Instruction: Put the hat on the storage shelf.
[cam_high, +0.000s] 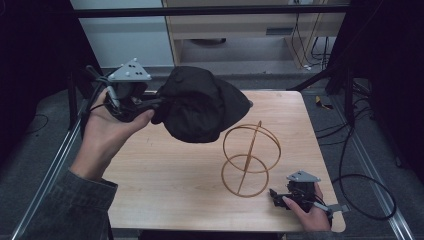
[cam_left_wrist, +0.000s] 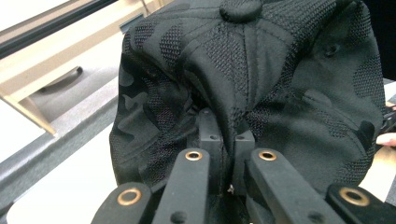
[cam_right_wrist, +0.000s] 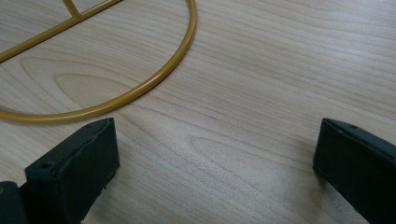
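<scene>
Left fingers: pressed together on a fold of the black cap (cam_left_wrist: 243, 84)
Left gripper (cam_high: 150, 104): at ten o'clock, raised off the table (cam_high: 165, 170)
Cap: hanging in the air, above and at ten o'clock of the gold wire stand (cam_high: 250, 157)
Right fingers: spread wide, bare wood between them
Right gripper (cam_high: 274, 196): resting on the table at five o'clock, just beside the stand's base ring (cam_right_wrist: 140, 88)

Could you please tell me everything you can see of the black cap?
The cap is black fabric with a faint camouflage pattern and mesh-like panels, seams meeting at a top button. It hangs crumpled above the table, off its surface, left of the wire stand. The left tongs are shut on a fold of its cloth.
</scene>
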